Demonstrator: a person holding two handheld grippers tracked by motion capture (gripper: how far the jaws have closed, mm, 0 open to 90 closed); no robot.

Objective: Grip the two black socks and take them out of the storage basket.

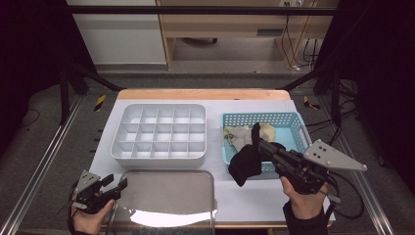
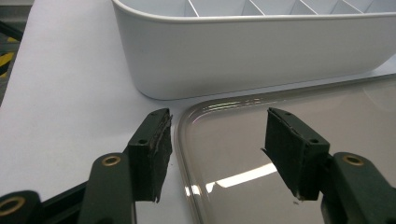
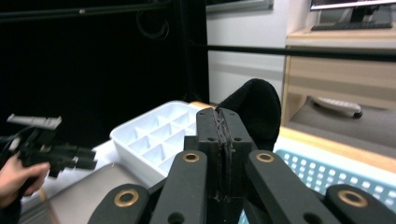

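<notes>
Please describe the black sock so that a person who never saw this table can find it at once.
Find the blue basket on the table's right side. Over its near left corner the right gripper holds the black sock, hanging. The socks in the basket are pale.

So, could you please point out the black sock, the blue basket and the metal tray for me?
black sock (image 1: 246,164), high view, middle of the hanging part.
blue basket (image 1: 295,128), high view, bare mesh floor at its right end.
metal tray (image 1: 166,188), high view, bare flat middle.

White divided organizer (image 1: 159,132), metal tray (image 1: 166,196)
</notes>
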